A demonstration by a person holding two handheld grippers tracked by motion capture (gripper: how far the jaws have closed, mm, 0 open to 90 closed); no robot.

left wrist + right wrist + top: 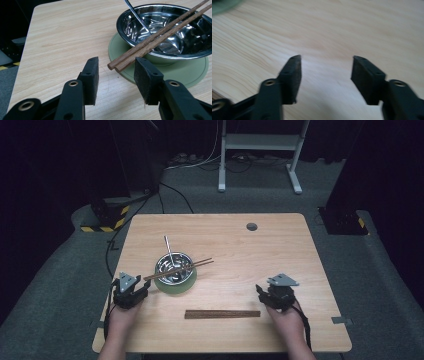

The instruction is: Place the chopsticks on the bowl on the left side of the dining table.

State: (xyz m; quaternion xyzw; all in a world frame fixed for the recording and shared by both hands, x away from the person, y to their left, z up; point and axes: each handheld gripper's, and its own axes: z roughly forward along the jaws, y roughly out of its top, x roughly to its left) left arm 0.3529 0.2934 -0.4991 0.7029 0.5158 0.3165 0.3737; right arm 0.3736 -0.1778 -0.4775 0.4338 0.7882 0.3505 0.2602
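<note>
A steel bowl (174, 266) stands on a round green mat (176, 286) left of the table's middle. A metal spoon (168, 249) leans in it, and a pair of brown chopsticks (179, 269) lies across its rim. My left gripper (143, 289) is just left of the mat and open. In the left gripper view the chopsticks' near ends (115, 66) reach in between the fingertips of the left gripper (117, 74) without touching either pad. My right gripper (263, 293) is open over bare wood at the front right, and the blurred right gripper (325, 75) has nothing between its jaws.
A long dark wooden strip (222, 314) lies flat near the table's front edge between my hands. A grey cable hole (251, 226) marks the far side of the table (280, 250). A white frame (260, 150) and cables stand on the floor beyond.
</note>
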